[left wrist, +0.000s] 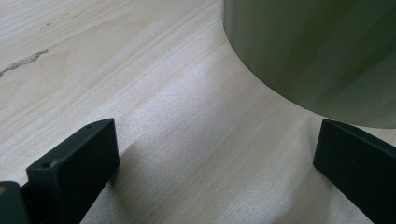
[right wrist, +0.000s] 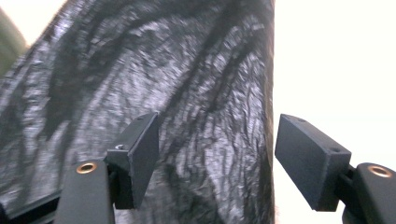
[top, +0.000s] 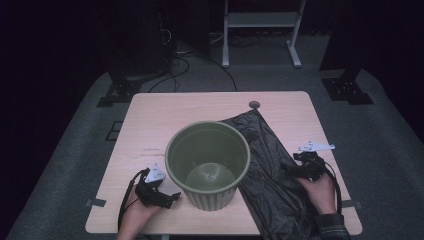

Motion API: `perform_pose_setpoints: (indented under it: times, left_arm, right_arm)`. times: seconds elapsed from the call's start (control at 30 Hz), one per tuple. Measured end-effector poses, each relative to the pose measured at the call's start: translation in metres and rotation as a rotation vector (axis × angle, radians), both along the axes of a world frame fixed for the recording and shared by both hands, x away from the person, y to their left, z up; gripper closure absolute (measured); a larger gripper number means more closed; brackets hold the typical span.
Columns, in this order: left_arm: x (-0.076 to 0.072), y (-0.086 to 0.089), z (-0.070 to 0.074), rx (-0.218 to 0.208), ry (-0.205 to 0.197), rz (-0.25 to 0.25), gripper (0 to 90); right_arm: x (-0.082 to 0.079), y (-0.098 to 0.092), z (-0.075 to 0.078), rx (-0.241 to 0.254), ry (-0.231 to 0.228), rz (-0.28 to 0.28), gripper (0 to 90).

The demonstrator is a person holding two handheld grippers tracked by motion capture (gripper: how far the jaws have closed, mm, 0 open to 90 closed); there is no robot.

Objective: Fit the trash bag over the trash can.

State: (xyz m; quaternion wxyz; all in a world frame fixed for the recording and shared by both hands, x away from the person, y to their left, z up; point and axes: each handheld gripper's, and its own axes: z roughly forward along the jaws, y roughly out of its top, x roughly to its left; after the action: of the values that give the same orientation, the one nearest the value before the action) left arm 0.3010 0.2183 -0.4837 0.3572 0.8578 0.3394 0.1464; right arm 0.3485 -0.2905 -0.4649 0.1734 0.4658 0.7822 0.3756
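dark floor and black stands ring a pale wooden bench [top: 150, 120]. on it, the right claw [top: 300, 161] has its jaws apart with nothing pinched, straddling the right edge of a crumpled black bag [top: 272, 175] that lies flat from the far middle to the near right edge. the left claw [top: 165, 192] rests low at the near left, jaws wide and empty, just beside the base of a green bin [top: 207, 162] standing upright mid-bench, its right side touching the bag.
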Motion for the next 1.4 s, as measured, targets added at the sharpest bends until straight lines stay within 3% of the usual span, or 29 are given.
perform_pose_setpoints:
  times: [0.17,0.53,0.63,0.8,1.4]
  left_arm:
    - [0.000,0.000,0.000,0.000,0.000,0.000,0.0]
    - [0.000,0.000,0.000,0.000,0.000,0.000,0.0]
    - [0.000,0.000,0.000,0.000,0.000,0.000,0.0]
    - [0.000,0.000,0.000,0.000,0.000,0.000,0.0]
    - [0.000,0.000,0.000,0.000,0.000,0.000,0.0]
  right_arm:
    - [0.008,-0.001,-0.010,0.024,0.042,-0.001,29.3]
    - [0.007,0.016,-0.013,0.053,0.077,0.081,28.5]
    - [0.007,0.022,-0.013,0.070,0.082,0.105,28.4]
    - [0.006,0.034,-0.013,0.051,0.086,0.139,27.7]
    - [0.003,0.073,-0.013,0.067,0.100,0.234,26.7]
